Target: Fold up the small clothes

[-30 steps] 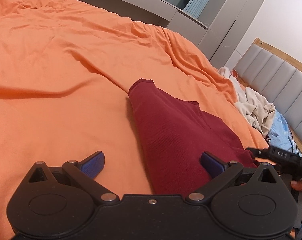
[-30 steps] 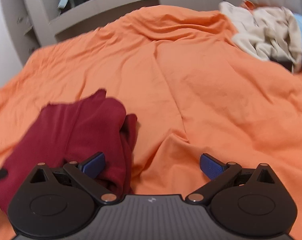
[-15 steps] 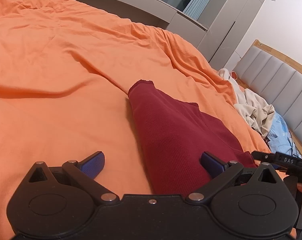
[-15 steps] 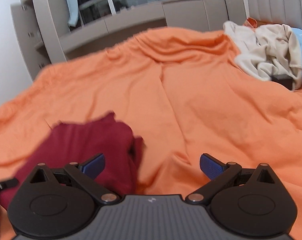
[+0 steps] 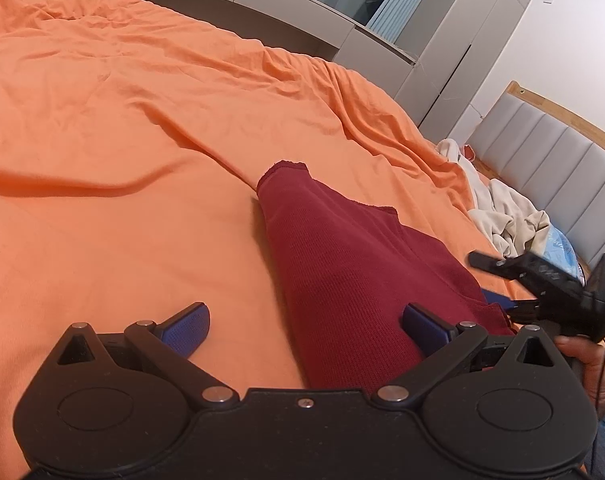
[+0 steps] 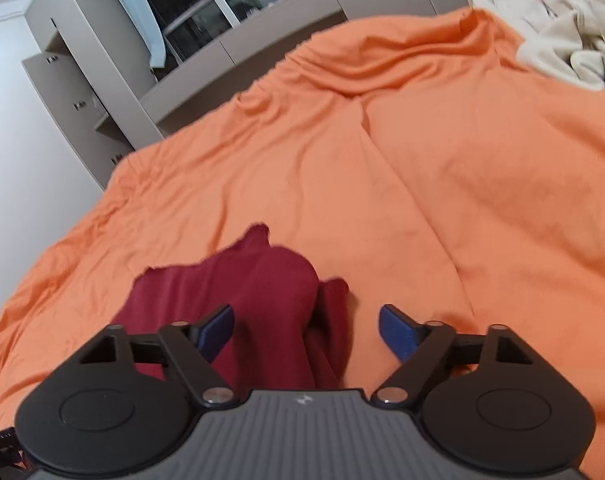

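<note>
A dark red knit garment lies folded in a long strip on the orange bed cover. My left gripper is open just above its near end, the right fingertip over the cloth. The garment also shows in the right wrist view, bunched under my open right gripper. The right gripper's body shows at the right edge of the left wrist view, beside the garment's right side. Neither gripper holds anything.
A heap of cream and light blue clothes lies at the far right by the grey padded headboard; the heap also shows in the right wrist view. Grey cabinets stand beyond the bed's far edge.
The right gripper has swung left and pulled back, so the red garment now lies between its fingers. The left gripper has barely moved. Both stayed open.
</note>
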### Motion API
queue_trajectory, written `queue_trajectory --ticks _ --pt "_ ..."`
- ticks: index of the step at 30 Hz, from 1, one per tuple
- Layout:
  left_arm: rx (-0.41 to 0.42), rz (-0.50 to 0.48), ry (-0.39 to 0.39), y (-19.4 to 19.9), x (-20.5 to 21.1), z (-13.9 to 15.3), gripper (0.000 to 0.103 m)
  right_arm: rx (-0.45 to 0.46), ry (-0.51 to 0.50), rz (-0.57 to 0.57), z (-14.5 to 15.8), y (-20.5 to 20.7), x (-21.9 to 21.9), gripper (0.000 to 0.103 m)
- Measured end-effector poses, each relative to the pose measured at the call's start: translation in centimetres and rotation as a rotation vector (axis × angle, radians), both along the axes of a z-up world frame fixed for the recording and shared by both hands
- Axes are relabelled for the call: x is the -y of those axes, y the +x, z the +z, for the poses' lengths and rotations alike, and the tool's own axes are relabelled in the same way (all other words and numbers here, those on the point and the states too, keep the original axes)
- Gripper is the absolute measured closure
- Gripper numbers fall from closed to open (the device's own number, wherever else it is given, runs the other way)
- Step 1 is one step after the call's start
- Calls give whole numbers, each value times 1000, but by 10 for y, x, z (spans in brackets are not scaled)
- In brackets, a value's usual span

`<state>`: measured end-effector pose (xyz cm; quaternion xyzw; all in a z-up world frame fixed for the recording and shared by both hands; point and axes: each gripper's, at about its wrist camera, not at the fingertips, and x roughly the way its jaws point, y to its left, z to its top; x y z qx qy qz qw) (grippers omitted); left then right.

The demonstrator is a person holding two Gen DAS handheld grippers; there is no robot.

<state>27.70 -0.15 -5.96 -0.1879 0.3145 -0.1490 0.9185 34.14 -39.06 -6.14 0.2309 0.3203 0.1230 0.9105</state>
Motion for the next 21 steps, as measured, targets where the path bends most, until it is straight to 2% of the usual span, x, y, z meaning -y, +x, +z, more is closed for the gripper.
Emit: queue_trajectory --ticks 5,7,12,21 --pt "0 0 0 0 0 0 0 -48 2 15 -6 -1 -5 41" --pt "0 0 -1 0 0 0 0 -63 0 19 -7 -1 -6 43" --pt "0 0 -1 -1 0 -1 0 -112 33 17 -10 -2 -6 43" --pt "1 0 0 0 0 -1 0 -115 46 8 -12 -2 -4 43"
